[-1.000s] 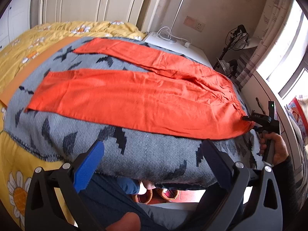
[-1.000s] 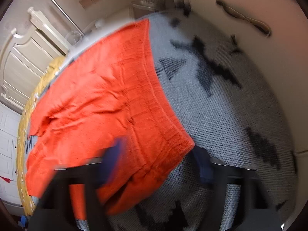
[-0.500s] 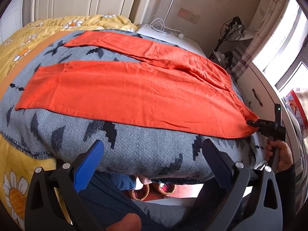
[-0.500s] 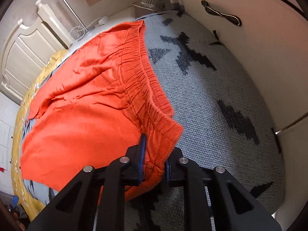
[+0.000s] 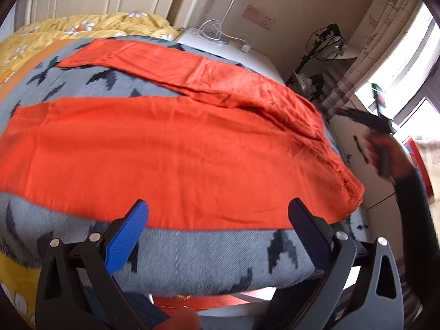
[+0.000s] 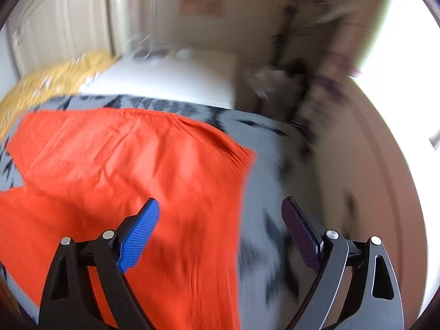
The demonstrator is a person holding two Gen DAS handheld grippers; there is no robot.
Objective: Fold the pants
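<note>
Orange pants (image 5: 170, 148) lie spread flat on a grey blanket (image 5: 198, 258) with black shapes, both legs running left and the waistband at the right. My left gripper (image 5: 217, 220) hovers open over the near edge of the near leg, nothing between its fingers. In the right wrist view, which is blurred, the pants (image 6: 132, 170) fill the left half with the waistband edge on the right. My right gripper (image 6: 221, 220) is above them, its jaws opening wide and empty. The left wrist view shows that right gripper (image 5: 365, 121) lifted clear at the right, held by a hand.
The blanket covers a bed with a yellow flowered quilt (image 5: 68, 30) at the far left. A white bedside table (image 5: 220, 46) with cables stands behind. A white cabinet (image 5: 365, 170) flanks the bed's right side, with a fan (image 5: 305, 79) and curtains beyond.
The right gripper let go of the waistband corner, opened wide, and swung up and away from the bed. The left gripper moved closer over the near pant leg.
</note>
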